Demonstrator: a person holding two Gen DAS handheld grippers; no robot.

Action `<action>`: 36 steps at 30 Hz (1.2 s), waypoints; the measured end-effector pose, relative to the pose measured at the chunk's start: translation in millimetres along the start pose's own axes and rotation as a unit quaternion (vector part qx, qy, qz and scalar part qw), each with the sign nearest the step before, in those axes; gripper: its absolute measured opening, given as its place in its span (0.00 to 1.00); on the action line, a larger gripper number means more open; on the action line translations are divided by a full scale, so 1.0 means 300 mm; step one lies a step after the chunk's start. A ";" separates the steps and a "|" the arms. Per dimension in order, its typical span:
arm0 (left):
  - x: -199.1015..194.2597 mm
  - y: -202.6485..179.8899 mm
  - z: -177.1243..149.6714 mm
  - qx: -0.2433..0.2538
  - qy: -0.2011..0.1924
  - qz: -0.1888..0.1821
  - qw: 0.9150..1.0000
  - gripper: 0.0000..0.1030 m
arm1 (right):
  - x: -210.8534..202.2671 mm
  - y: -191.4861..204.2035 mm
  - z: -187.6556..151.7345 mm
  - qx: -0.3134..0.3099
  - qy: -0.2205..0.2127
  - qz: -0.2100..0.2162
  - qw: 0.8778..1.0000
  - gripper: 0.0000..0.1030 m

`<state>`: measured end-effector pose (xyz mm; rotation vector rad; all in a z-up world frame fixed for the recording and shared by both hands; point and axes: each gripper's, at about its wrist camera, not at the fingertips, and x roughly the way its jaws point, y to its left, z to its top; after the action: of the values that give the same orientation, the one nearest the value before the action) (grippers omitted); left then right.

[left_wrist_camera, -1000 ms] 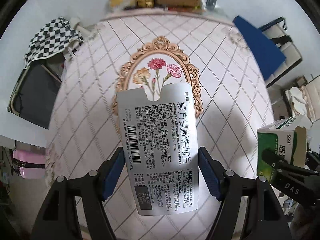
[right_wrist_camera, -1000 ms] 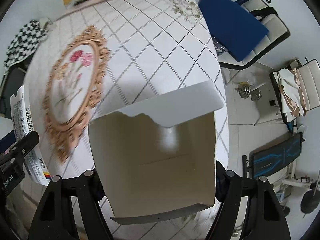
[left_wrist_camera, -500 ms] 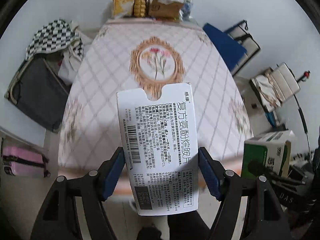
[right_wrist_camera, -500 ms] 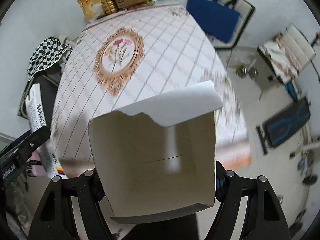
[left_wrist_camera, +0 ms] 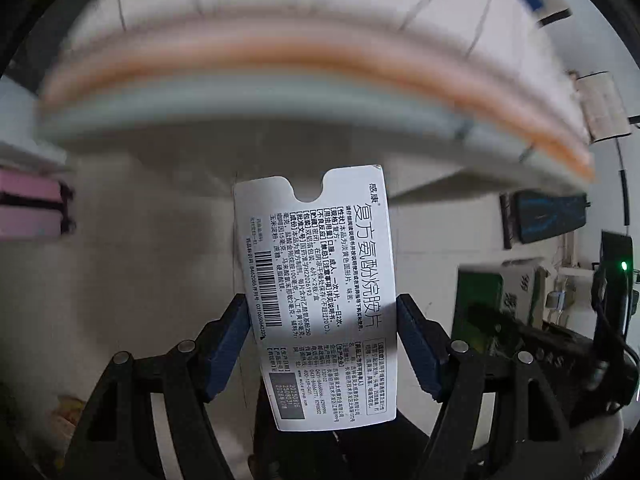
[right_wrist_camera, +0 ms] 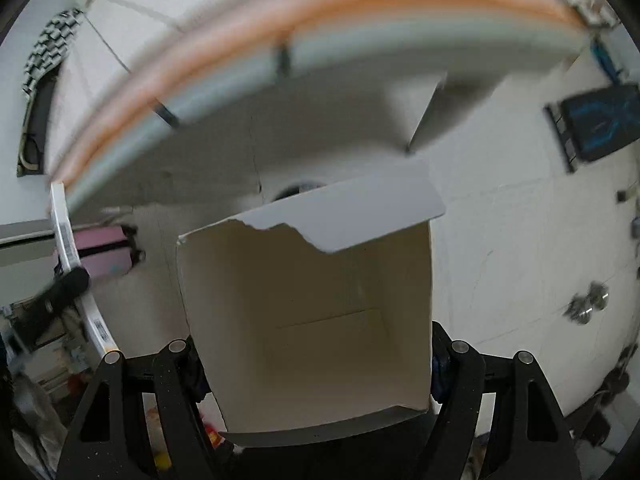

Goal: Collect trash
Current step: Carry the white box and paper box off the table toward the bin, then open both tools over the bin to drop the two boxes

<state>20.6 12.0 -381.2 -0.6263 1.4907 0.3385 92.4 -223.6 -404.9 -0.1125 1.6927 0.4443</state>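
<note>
Between the blue pads of the left gripper (left_wrist_camera: 323,344): a flattened white medicine carton (left_wrist_camera: 316,300), printed with black text and a barcode, clamped at both long edges, held over pale floor tiles (left_wrist_camera: 120,280). Between the fingers of the right gripper (right_wrist_camera: 312,364): an open cardboard box (right_wrist_camera: 308,312), gripped by its side walls, mouth toward the camera, top flap torn, nothing visible inside. Seen from the left wrist, green outside on that same box (left_wrist_camera: 480,300). Above both, blurred: edge of the surface (left_wrist_camera: 280,60) with its pink-and-orange cloth border. Off to the left on the floor, a pink case (left_wrist_camera: 30,208).
</note>
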 end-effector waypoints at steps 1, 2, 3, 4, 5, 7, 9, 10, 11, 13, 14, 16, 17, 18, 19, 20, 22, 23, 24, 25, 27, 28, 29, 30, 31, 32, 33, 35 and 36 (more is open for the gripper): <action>0.080 0.009 -0.002 -0.006 0.009 0.003 1.000 0.69 | 0.089 -0.016 0.004 -0.001 0.007 0.002 1.000 0.76; 0.159 0.018 -0.002 -0.011 0.017 0.003 1.000 0.69 | 0.181 -0.035 0.011 -0.001 0.013 0.005 1.000 0.76; 0.249 0.029 0.002 -0.016 0.026 0.004 1.000 0.69 | 0.243 -0.048 0.017 0.002 0.015 0.007 1.000 0.76; 0.326 0.042 0.008 -0.023 0.035 0.008 0.999 0.69 | 0.337 -0.066 0.027 0.002 0.021 0.009 1.000 0.76; 0.427 0.061 0.018 -0.032 0.048 0.004 0.998 0.69 | 0.405 -0.080 0.034 0.004 0.024 0.011 1.000 0.76; 0.592 0.105 0.036 -0.054 0.066 -0.007 0.996 0.69 | 0.575 -0.118 0.057 0.013 0.033 0.022 0.999 0.76; 0.767 0.156 0.064 -0.077 0.081 -0.037 0.993 0.69 | 0.714 -0.139 0.087 0.011 0.038 0.026 0.999 0.77; 0.831 0.176 0.070 -0.081 0.087 -0.044 0.992 0.70 | 0.787 -0.146 0.100 0.009 0.040 0.027 0.999 0.77; 0.889 0.191 0.076 -0.081 0.090 -0.048 0.991 0.70 | 0.866 -0.158 0.109 0.012 0.042 0.026 0.999 0.78; 0.995 0.220 0.093 -0.080 0.089 -0.049 0.992 0.87 | 0.979 -0.175 0.139 0.023 0.053 0.034 0.998 0.79; 1.027 0.231 0.094 -0.078 0.086 -0.049 0.992 0.92 | 1.031 -0.175 0.140 0.026 0.059 0.042 0.997 0.79; 1.077 0.247 0.106 -0.074 0.083 -0.047 0.993 0.96 | 1.104 -0.157 0.146 0.024 0.066 0.052 0.996 0.83; 1.083 0.251 0.109 -0.072 0.079 -0.039 0.994 0.96 | 1.138 -0.140 0.145 0.019 0.067 0.064 0.996 0.84; 1.082 0.257 0.106 -0.073 0.071 -0.033 0.994 0.96 | 1.158 -0.127 0.149 0.010 0.067 0.066 0.995 0.92; 1.070 0.266 0.105 -0.076 0.063 -0.027 0.995 0.96 | 1.169 -0.114 0.147 0.006 0.067 0.068 0.995 1.00; 1.051 0.273 0.101 -0.077 0.052 -0.016 0.996 0.96 | 1.177 -0.104 0.144 0.002 0.064 0.071 0.995 1.00; 1.006 0.275 0.086 -0.069 0.032 0.014 0.997 0.96 | 1.161 -0.083 0.139 -0.009 0.053 0.055 0.997 1.00; 0.983 0.271 0.073 -0.065 0.027 0.030 0.997 0.96 | 1.140 -0.070 0.132 -0.019 0.042 0.036 0.998 1.00; 0.957 0.270 0.067 -0.061 0.020 0.039 0.997 0.96 | 1.121 -0.057 0.135 -0.029 0.036 0.020 0.999 1.00; 0.913 0.258 0.057 -0.058 0.010 0.050 0.997 0.96 | 1.101 -0.047 0.132 -0.036 0.029 0.008 0.999 1.00; 0.851 0.245 0.042 -0.056 0.000 0.063 0.996 0.96 | 1.028 -0.032 0.126 -0.049 0.007 -0.015 0.999 1.00; 0.796 0.229 0.030 -0.055 -0.008 0.071 0.996 0.96 | 0.991 -0.021 0.120 -0.056 -0.002 -0.029 0.998 1.00; 0.752 0.212 0.021 -0.054 -0.013 0.074 0.996 0.96 | 0.942 -0.010 0.112 -0.063 -0.012 -0.040 0.997 1.00; 0.711 0.218 0.001 -0.053 -0.015 0.076 0.996 0.96 | 0.894 -0.015 0.110 -0.069 -0.017 -0.051 0.996 1.00; 0.658 0.222 -0.012 -0.055 -0.017 0.080 0.995 0.96 | 0.851 -0.013 0.105 -0.076 -0.020 -0.062 0.995 1.00; 0.619 0.248 -0.030 -0.056 -0.020 0.078 0.995 0.96 | 0.808 -0.006 0.097 -0.081 -0.024 -0.067 0.994 1.00; 0.565 0.247 -0.043 -0.057 -0.024 0.073 0.995 0.96 | 0.749 0.002 0.080 -0.088 -0.027 -0.080 0.993 1.00; 0.467 0.218 -0.071 -0.055 -0.026 0.073 0.995 0.96 | 0.640 0.022 0.053 -0.097 -0.033 -0.087 0.991 1.00; 0.398 0.194 -0.093 -0.049 -0.027 0.067 0.996 0.96 | 0.588 0.025 0.038 -0.102 -0.033 -0.092 0.990 1.00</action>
<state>-26.5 22.6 -507.9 -0.5908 1.4737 0.5308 69.2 -181.6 -575.2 -0.3971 1.5519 0.4757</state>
